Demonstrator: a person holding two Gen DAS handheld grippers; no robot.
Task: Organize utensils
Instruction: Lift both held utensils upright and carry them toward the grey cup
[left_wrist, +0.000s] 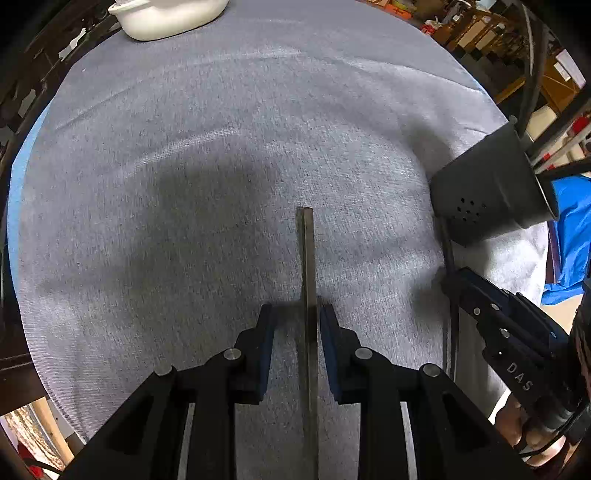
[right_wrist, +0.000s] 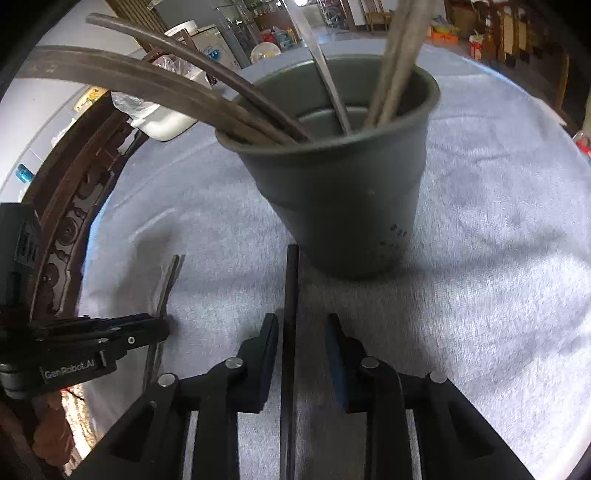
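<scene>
A dark utensil holder cup (right_wrist: 343, 177) stands on the grey cloth and holds several chopsticks and utensils (right_wrist: 221, 99); it shows at the right of the left wrist view (left_wrist: 491, 184). My left gripper (left_wrist: 297, 321) is open, its jaws on either side of a thin metal chopstick (left_wrist: 308, 266) lying on the cloth. My right gripper (right_wrist: 301, 328) is open, its jaws on either side of a dark chopstick (right_wrist: 290, 295) whose tip reaches the cup's base. The left gripper appears in the right wrist view (right_wrist: 162, 328), and the right gripper in the left wrist view (left_wrist: 452, 280).
A grey cloth (left_wrist: 221, 147) covers the round table. A white dish (left_wrist: 166, 18) sits at the far edge, also seen in the right wrist view (right_wrist: 166, 122). Carved dark wood furniture (right_wrist: 74, 206) stands beyond the table's left edge.
</scene>
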